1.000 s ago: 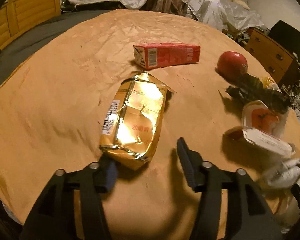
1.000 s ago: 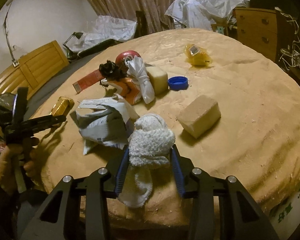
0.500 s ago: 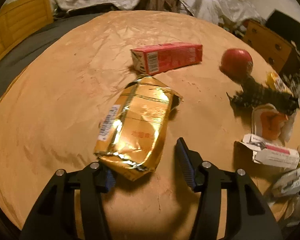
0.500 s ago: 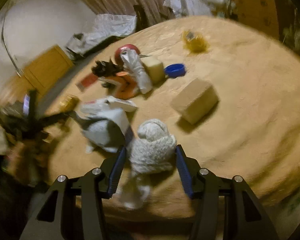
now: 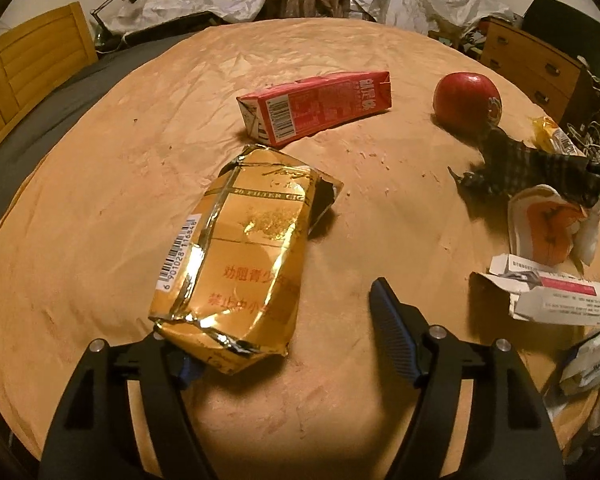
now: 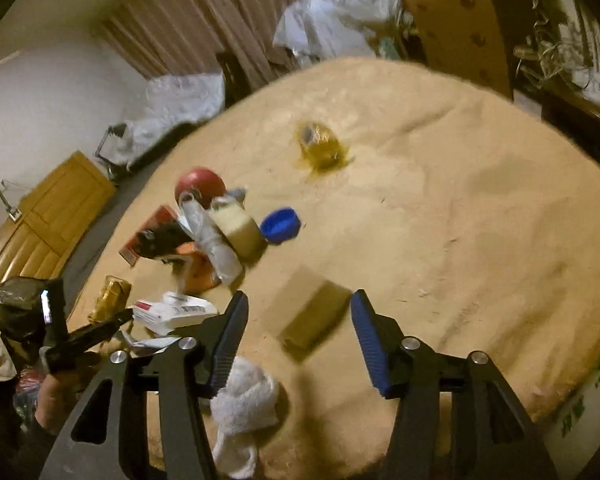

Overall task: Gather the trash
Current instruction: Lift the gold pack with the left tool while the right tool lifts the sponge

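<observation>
Since a second ago, the right gripper [image 6: 296, 330] has let go of the white cloth [image 6: 246, 398] it was squeezing and has lifted; its blue-padded jaws now stand wide apart with nothing between them. That cloth lies crumpled on the tan table cover [image 6: 460, 220], below and just beside the gripper's left finger. Framed between the two fingers, farther along the table, sits a tan block [image 6: 314, 318], not touched by either one. This view is blurred by motion.

On the other side, the left gripper [image 5: 284, 328] has edged closer to the gold cigarette pack [image 5: 240, 256]. Its jaws are spread open. The near end of the crumpled pack lies over the left finger, hiding its tip, and whether the two touch cannot be told; the right finger stands well apart from the pack, over bare cover.

Beyond the pack lies a red carton [image 5: 320, 104] on its side, almost touching the pack's far end. To the right sit a red apple [image 5: 466, 100], a dark wrapper [image 5: 528, 168], an orange-and-white packet [image 5: 548, 224] and a torn white box [image 5: 556, 296].
</observation>
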{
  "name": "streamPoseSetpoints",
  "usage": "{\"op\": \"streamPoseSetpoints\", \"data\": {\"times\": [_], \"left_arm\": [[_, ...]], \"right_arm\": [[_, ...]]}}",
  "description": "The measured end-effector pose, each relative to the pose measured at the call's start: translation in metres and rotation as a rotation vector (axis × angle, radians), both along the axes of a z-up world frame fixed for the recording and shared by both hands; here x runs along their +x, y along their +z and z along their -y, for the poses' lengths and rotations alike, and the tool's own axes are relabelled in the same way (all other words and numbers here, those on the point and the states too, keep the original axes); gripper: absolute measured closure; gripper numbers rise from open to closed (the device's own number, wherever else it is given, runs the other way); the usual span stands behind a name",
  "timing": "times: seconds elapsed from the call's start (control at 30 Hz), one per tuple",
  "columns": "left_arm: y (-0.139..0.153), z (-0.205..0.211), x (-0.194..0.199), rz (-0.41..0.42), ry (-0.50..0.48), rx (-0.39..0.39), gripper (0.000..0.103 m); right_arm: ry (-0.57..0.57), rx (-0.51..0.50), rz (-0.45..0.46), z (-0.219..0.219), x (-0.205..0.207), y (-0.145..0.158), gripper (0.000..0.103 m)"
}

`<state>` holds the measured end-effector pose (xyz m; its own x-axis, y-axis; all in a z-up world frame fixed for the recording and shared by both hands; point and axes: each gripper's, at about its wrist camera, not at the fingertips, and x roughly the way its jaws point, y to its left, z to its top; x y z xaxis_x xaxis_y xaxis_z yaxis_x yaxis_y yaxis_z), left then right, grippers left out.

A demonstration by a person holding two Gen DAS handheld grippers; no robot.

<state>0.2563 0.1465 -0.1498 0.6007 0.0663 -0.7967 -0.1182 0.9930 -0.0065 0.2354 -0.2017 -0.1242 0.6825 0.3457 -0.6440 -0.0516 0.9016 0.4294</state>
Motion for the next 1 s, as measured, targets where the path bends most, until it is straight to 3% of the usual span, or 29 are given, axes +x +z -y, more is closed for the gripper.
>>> {"op": "streamPoseSetpoints", "data": {"times": [0.07, 0.13, 0.17, 0.33, 0.43, 0.77, 1.0], "left_arm": [[0.001, 0.001, 0.0, 0.007, 0.006, 0.01, 0.046], [0.003, -0.001, -0.002, 0.02, -0.002, -0.012, 0.079], [0.004, -0.002, -0.004, 0.023, -0.004, -0.022, 0.087], [0.016, -0.007, -0.017, 0.08, 0.012, -0.02, 0.087], [0.034, 0.003, -0.033, 0.135, 0.002, -0.018, 0.087], [0.13, 0.09, -0.124, 0.365, -0.146, -0.037, 0.087], [0.164, 0.13, -0.168, 0.491, -0.186, -0.068, 0.087]], "right_arm": [[0.009, 0.001, -0.068, -0.007, 0.017, -0.014, 0.043], [0.005, -0.022, -0.1, -0.01, 0.028, -0.028, 0.052], [0.001, -0.046, -0.093, -0.011, 0.028, -0.03, 0.057], [0.004, -0.099, 0.0, -0.014, 0.017, -0.015, 0.066], [0.018, -0.151, 0.113, -0.025, -0.005, 0.013, 0.067], [0.088, -0.271, 0.381, -0.071, -0.099, 0.092, 0.067], [0.081, -0.34, 0.527, -0.09, -0.169, 0.133, 0.066]]}}
